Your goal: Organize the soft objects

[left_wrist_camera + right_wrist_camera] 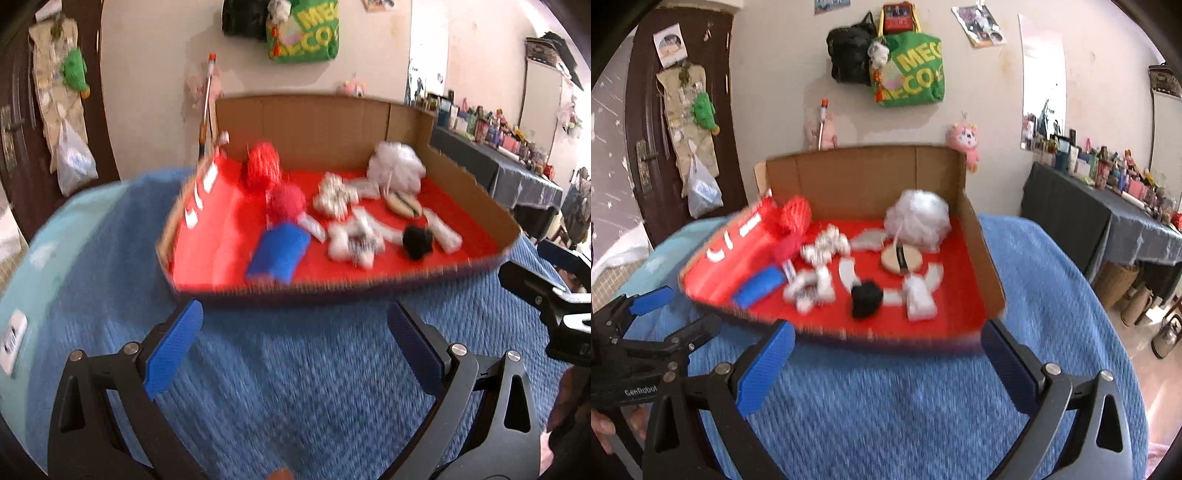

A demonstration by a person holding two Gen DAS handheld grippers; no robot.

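both tongs, left tongs (295,343) and right tongs (888,363), gape wide and empty, ribbed blue pads over a nubbly blue blanket (886,406). ahead sits a red-lined cardboard box (982,254) holding soft things: a frilly white mesh puff (918,219), red mesh puff (796,214), blue rectangular sponge (759,286), fuzzy black pompom (866,295).
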